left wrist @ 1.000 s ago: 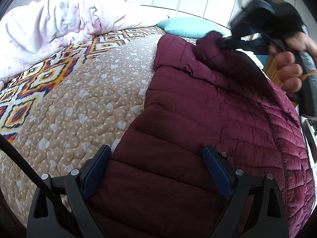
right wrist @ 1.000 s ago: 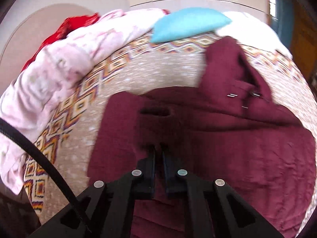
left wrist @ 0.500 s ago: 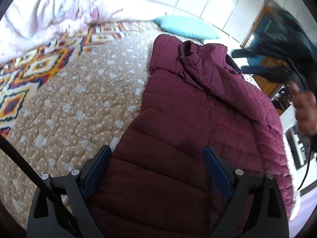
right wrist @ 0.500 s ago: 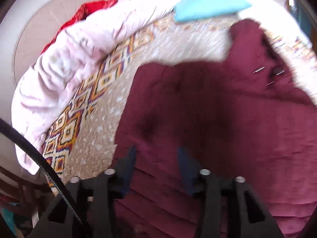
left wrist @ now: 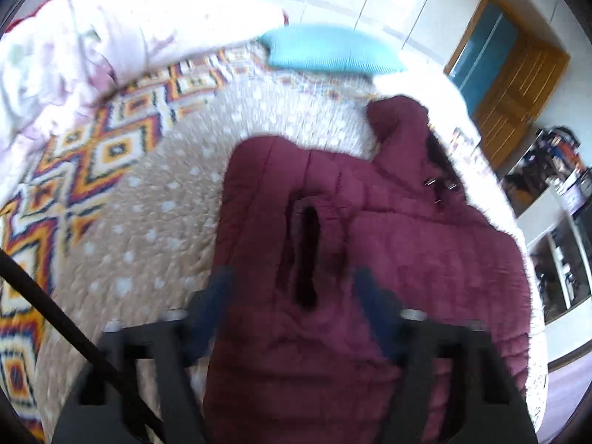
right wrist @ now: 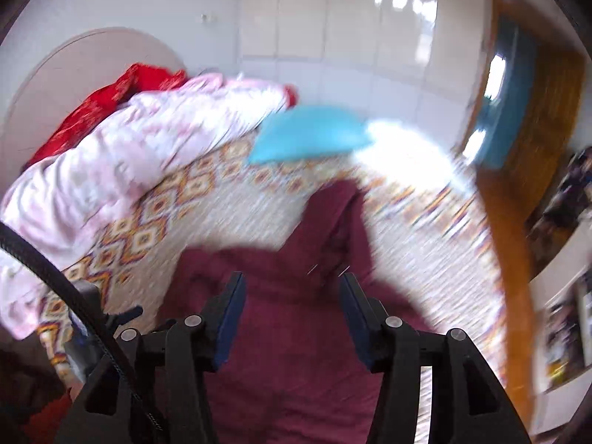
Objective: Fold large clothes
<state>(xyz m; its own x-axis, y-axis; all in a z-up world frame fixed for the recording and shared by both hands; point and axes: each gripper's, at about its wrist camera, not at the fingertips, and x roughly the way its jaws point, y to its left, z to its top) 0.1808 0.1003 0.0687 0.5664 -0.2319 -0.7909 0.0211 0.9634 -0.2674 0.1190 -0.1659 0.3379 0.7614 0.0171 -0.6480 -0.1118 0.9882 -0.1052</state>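
Observation:
A maroon quilted jacket [left wrist: 407,259] lies spread on the bed, its hood [left wrist: 399,118] toward the far side. A folded part with a dark slit [left wrist: 307,255] lies on top of it. My left gripper [left wrist: 294,288] hovers over that fold, blurred by motion. Its jaws are closing; the fabric lies between and below them, and the pads are not pressing it. In the right wrist view the jacket [right wrist: 296,370] lies under my right gripper [right wrist: 292,296], which is raised above it. Its jaws are opening and nothing is between them.
The bed's beige dotted quilt [left wrist: 155,222] has a patterned band along the left. A pink duvet [left wrist: 92,44] and a red cloth [right wrist: 111,111] are piled at its head, beside a turquoise pillow [left wrist: 329,51]. A wooden door [left wrist: 518,85] and shelves [left wrist: 562,259] stand on the right.
The right gripper let go of the jacket fabric, opened and rose. The left gripper pulled back from the jacket and its fingers came closer together. The right hand has left the left wrist view.

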